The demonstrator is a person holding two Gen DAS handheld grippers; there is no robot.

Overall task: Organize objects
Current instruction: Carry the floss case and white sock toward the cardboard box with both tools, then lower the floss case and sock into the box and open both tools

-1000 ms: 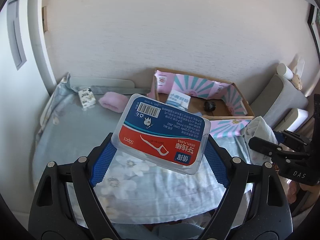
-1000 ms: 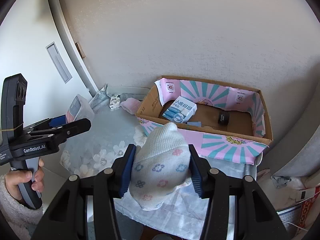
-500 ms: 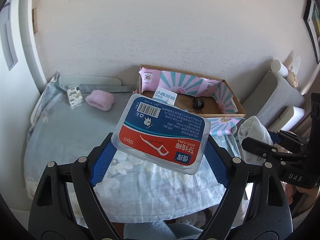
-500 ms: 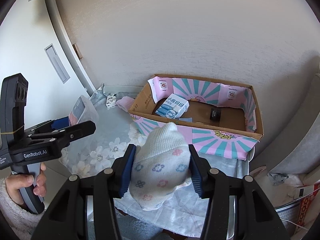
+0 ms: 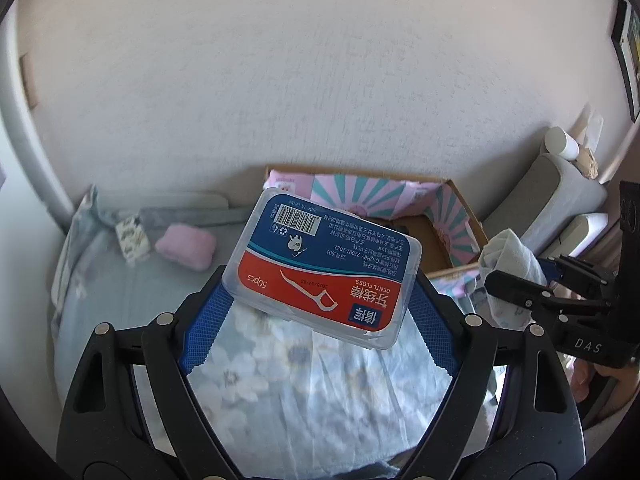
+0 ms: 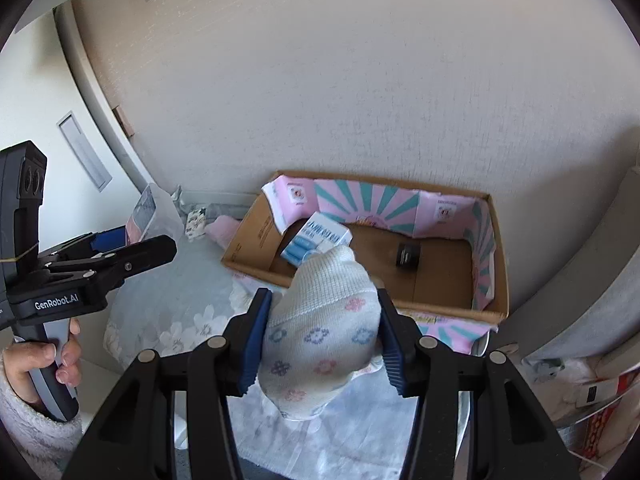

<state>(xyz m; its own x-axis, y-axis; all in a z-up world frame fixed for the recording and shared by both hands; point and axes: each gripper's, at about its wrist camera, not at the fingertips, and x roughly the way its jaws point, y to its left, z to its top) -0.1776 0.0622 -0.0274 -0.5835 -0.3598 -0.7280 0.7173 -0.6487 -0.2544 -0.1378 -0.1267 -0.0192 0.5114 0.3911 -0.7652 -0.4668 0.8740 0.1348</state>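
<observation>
Floss box: "DENTL FLOSS", "50pcs". Right gripper: "DAS". Left gripper: "GenRobot.AI".

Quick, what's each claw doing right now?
Left claw: closed on the dental floss box.
Right claw: closed on the white sock.

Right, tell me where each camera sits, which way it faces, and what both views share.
Left wrist: sits on the left gripper, looks forward and down over the floral cloth toward the wall; its fingers clamp a dental floss box; the right gripper shows at the right.
Right wrist: sits on the right gripper, facing the same wall; its fingers clamp a white sock; the left gripper and a hand show at the left.
Shared: cardboard box, pink cloth, both held items.
</observation>
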